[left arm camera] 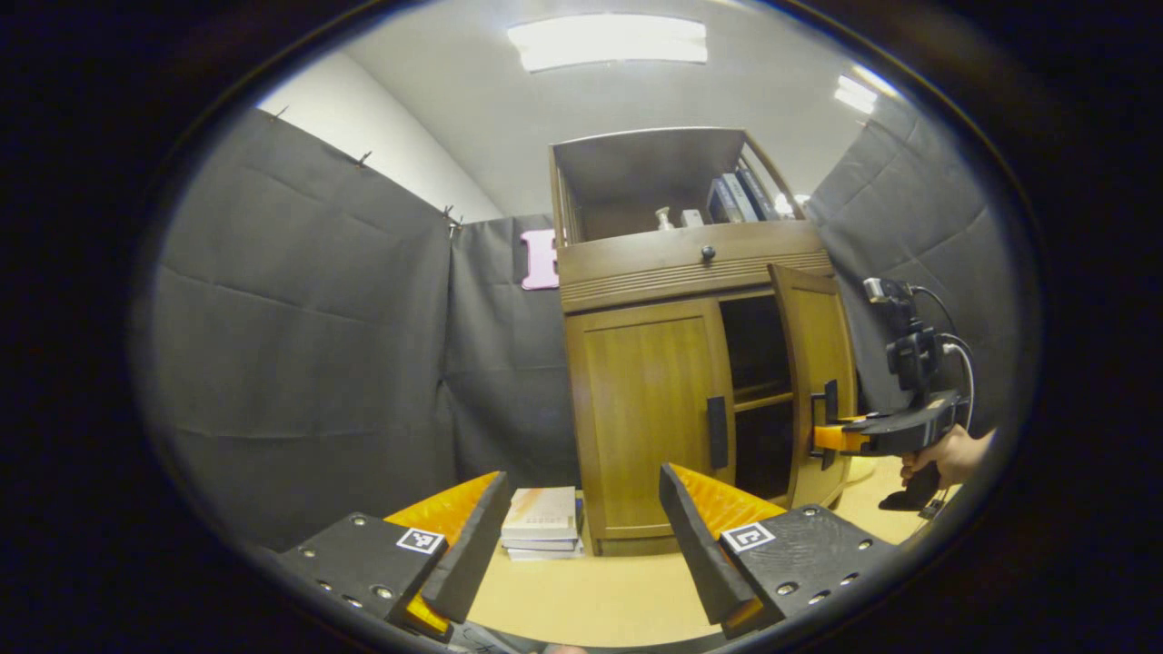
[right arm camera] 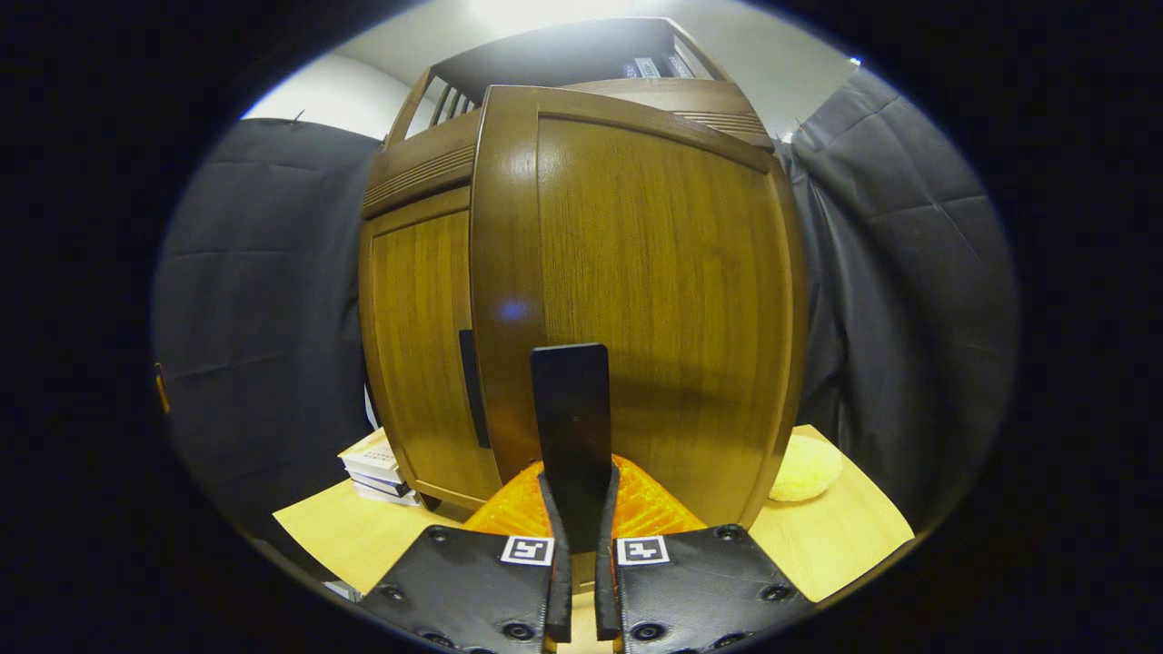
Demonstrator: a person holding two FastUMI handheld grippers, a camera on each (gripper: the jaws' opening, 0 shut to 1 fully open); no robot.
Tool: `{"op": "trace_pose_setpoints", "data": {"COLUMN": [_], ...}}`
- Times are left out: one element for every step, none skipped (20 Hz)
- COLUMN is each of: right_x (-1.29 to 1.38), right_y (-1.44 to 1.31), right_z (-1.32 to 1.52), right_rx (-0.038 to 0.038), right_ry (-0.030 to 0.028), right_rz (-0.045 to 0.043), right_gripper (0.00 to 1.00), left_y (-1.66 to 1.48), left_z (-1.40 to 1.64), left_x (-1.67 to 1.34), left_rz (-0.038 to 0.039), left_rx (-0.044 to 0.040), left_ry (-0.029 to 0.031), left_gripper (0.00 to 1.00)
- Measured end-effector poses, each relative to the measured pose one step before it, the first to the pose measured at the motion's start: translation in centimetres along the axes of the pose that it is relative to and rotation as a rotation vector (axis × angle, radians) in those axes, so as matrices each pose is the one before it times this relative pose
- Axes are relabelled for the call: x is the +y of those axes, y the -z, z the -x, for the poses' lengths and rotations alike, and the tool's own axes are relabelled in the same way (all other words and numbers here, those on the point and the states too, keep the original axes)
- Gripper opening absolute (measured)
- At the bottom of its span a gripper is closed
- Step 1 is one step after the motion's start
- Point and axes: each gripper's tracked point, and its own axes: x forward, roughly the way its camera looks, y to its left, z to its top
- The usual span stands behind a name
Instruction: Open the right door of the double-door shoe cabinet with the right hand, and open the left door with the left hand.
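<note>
Right claw (right arm camera: 578, 545) clenched on right handle (right arm camera: 571, 427), both fingers pressing it; same claw seen at the door's edge (left arm camera: 831, 438) from the left gripper view. Right door (left arm camera: 818, 381) swung partly out, dark shelves showing behind. Left claw (left arm camera: 581, 536) released, jaws wide, hanging well short of left door (left arm camera: 647, 418), shut, its handle (left arm camera: 717, 432) untouched. Cabinet (left arm camera: 690, 259) standing on counter (left arm camera: 591, 595), books (left arm camera: 541, 522) stacked just beside its left foot.

Risks, as judged: pulling straight instead of along the hinge arc, so the handle slips out or the cabinet drags. Left approach too low, clipping the books. Left door swinging into that stack.
</note>
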Motion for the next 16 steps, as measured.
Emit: {"op": "trace_pose_setpoints", "data": {"right_x": [0.027, -0.028, -0.005, 0.012, -0.015, -0.001, -0.046, 0.015, -0.009, -0.035, -0.014, -0.001, -0.032, -0.054, 0.021, -0.003], "right_y": [-0.006, -0.044, -0.060, -0.040, 0.036, -0.051, 0.035, -0.054, 0.027, -0.075, 0.039, -0.021, -0.033, -0.103, 0.053, -0.022], "right_z": [0.020, 0.008, 0.065, -0.021, 0.022, -0.011, 0.001, 0.006, 0.025, 0.010, 0.037, 0.030, 0.060, 0.065, 0.028, -0.009], "right_rx": [-0.00024, -0.00133, -0.00053, -0.00035, 0.00077, 0.00159, 0.00039, 0.00078, 0.00166, -0.00001, 0.00166, 0.00098, -0.00007, 0.00034, 0.00029, 0.00005], "right_ry": [0.00324, 0.00299, 0.00324, 0.00270, 0.00245, 0.00272, 0.00262, 0.00416, 0.00323, 0.00386, 0.00397, 0.00562, 0.00510, 0.00492, 0.00374, 0.00418], "right_rz": [-0.00008, 0.00051, 0.00066, -0.00158, -0.00339, -0.00256, -0.00042, -0.00175, 0.00043, 0.00029, -0.00041, -0.00045, 0.00004, 0.00106, 0.00237, 0.00269], "right_gripper": [0.12, 0.14, 0.14, 0.12, 0.14, 0.12, 0.14, 0.11, 0.11, 0.11, 0.11, 0.11, 0.11, 0.14, 0.14, 0.11], "left_y": [-0.274, -0.051, 0.134, -0.080, -0.095, -0.169, 0.082, 0.248, -0.144, -0.098, -0.081, 0.079, -0.019, -0.039, 0.040, -0.015], "left_z": [0.148, 0.041, -0.018, 0.003, -0.030, 0.053, -0.132, -0.056, 0.079, -0.035, -0.050, 0.032, 0.005, -0.044, 0.004, -0.034], "left_x": [-0.123, -0.155, -0.110, -0.085, -0.082, -0.067, -0.072, -0.114, -0.082, -0.019, -0.046, -0.141, -0.091, -0.067, -0.073, -0.072], "left_rz": [0.00235, 0.00304, 0.00239, 0.00127, 0.00029, 0.00087, 0.00267, 0.00291, 0.00252, 0.00131, -0.00007, -0.00011, 0.00076, 0.00143, 0.00121, 0.00080], "left_rx": [-0.00011, -0.00012, -0.00078, -0.00044, -0.00195, -0.00158, -0.00157, -0.00037, -0.00100, -0.00189, -0.00082, -0.00043, -0.00030, -0.00001, 0.00115, -0.00030], "left_ry": [0.00871, 0.00832, 0.00994, 0.00952, 0.00866, 0.00942, 0.01005, 0.00864, 0.00893, 0.00735, 0.00644, 0.00584, 0.00584, 0.00460, 0.00535, 0.00471], "left_gripper": [0.96, 0.96, 0.96, 0.96, 0.96, 0.96, 0.96, 0.96, 0.96, 0.96, 0.96, 0.96, 0.96, 0.96, 0.96, 0.96]}}
